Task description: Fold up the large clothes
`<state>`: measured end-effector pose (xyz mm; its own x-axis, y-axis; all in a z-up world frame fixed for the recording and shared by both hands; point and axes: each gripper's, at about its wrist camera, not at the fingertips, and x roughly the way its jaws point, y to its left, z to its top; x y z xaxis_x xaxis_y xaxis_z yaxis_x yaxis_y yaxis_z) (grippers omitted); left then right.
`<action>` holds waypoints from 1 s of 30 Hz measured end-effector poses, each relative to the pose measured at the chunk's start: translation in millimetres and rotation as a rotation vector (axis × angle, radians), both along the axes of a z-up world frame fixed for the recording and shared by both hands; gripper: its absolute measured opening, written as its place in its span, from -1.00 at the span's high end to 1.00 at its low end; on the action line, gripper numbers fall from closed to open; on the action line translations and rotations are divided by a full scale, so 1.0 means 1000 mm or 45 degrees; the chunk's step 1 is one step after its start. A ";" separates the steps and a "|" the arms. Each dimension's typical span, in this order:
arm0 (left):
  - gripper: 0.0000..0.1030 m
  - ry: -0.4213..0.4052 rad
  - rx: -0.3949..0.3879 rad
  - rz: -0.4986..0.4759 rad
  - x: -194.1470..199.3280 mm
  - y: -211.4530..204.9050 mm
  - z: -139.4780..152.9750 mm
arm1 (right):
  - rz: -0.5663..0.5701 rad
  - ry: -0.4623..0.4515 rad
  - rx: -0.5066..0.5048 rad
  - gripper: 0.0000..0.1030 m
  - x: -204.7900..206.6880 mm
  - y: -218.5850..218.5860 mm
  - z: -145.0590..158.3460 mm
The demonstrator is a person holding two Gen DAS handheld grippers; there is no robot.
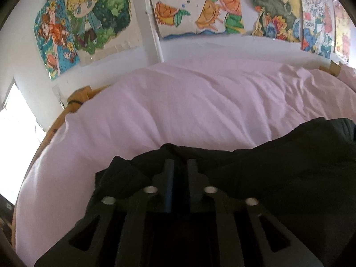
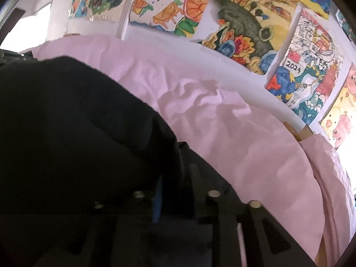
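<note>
One black garment [image 1: 278, 166] lies on one bed under one pink sheet [image 1: 189, 102]. On the wall above the bed the left wrist view shows about six coloured drawings [image 1: 191, 6]; the right wrist view shows about seven, though the edges cut some off. One gripper shows in each view, two in all
</note>
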<state>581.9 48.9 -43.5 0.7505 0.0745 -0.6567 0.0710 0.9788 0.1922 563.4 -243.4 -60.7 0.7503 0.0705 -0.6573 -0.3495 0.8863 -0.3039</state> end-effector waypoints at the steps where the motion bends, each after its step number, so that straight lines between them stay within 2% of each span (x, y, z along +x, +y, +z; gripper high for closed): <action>1: 0.32 -0.016 0.004 0.010 -0.004 -0.001 0.003 | -0.003 -0.008 0.007 0.22 -0.002 -0.002 0.003; 2: 0.09 -0.039 -0.006 0.021 -0.009 -0.001 0.007 | -0.008 -0.018 0.016 0.03 -0.003 -0.003 0.007; 3: -0.02 -0.057 -0.029 0.026 -0.014 0.000 0.010 | -0.017 -0.036 0.024 -0.17 -0.006 -0.005 0.012; 4: -0.20 -0.067 -0.048 0.030 -0.017 0.001 0.013 | -0.023 -0.048 0.030 -0.25 -0.008 -0.005 0.015; 6: -0.36 -0.090 -0.096 0.052 -0.029 0.002 0.020 | -0.027 -0.067 0.053 -0.41 -0.015 -0.007 0.024; 10: -0.46 -0.130 -0.166 0.005 -0.050 -0.011 0.034 | -0.026 -0.072 0.122 -0.54 -0.025 -0.005 0.043; 12: -0.53 -0.142 -0.185 -0.062 -0.061 -0.029 0.038 | -0.016 -0.071 0.207 -0.62 -0.030 -0.002 0.055; 15: -0.56 -0.137 -0.151 -0.146 -0.068 -0.059 0.038 | 0.020 -0.028 0.304 -0.66 -0.033 0.007 0.058; 19: -0.56 -0.113 -0.085 -0.192 -0.062 -0.086 0.025 | 0.047 0.047 0.318 -0.66 -0.030 0.023 0.043; 21: -0.57 -0.108 -0.046 -0.191 -0.056 -0.091 0.019 | 0.042 0.047 0.313 -0.76 -0.026 0.023 0.037; 24: -0.78 -0.071 -0.051 -0.160 -0.041 -0.087 0.010 | 0.004 0.065 0.326 -0.79 -0.011 0.017 0.028; 27: -0.85 -0.017 -0.077 -0.136 -0.026 -0.084 0.000 | -0.027 0.105 0.335 -0.79 0.004 0.010 0.015; 30: -0.92 0.011 -0.057 -0.123 -0.014 -0.086 -0.009 | -0.041 0.182 0.373 -0.79 0.022 0.006 0.000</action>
